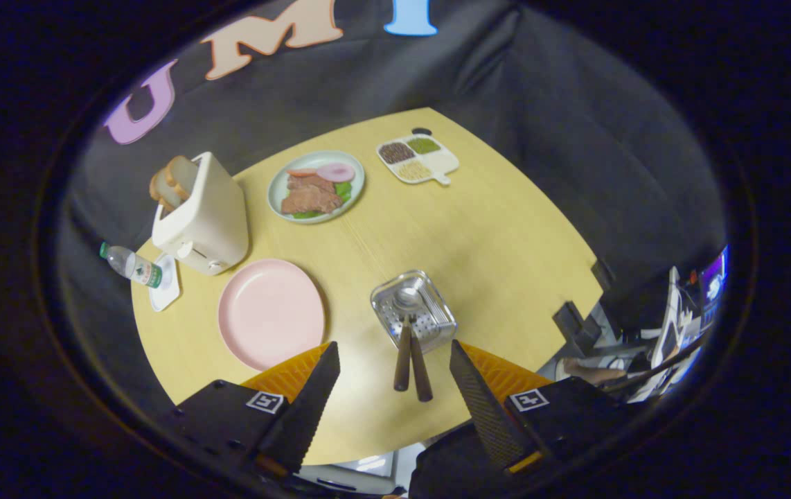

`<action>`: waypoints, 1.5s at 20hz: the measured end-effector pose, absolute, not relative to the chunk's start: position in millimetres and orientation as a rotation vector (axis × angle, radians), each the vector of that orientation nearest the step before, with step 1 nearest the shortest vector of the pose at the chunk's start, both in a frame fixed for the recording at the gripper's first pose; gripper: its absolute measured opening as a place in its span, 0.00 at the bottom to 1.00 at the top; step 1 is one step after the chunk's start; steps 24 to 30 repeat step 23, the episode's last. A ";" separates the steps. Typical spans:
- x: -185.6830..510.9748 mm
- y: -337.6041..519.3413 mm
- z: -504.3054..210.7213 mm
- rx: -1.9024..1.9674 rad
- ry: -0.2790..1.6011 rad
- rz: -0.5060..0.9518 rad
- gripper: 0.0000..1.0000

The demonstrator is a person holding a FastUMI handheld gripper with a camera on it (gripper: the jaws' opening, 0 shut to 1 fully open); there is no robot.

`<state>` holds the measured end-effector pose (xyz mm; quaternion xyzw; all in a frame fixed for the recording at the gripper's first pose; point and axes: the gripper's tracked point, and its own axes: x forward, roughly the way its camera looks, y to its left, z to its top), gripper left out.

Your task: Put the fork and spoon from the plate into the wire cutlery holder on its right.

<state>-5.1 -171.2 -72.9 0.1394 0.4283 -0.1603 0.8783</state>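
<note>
Tool [395,388] nearest, fingers spread wide, gripping nothing; two dark handles [412,367] between them, standing in wire cutlery holder [415,317] at 12 o'clock just ahead; spoon bowl seemingly inside, fork head hard to tell; pink plate [271,313] bare at 10 o'clock on tabletop [499,256]; likely final step, both pieces delivered; next: back away clear of handles.
</note>
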 end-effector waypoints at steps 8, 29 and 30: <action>40.6 -172.4 -26.9 -0.011 0.431 -0.076 1.00; 32.3 -186.8 90.4 0.038 -0.033 -0.011 1.00; 32.3 -186.8 90.4 0.038 -0.033 -0.011 1.00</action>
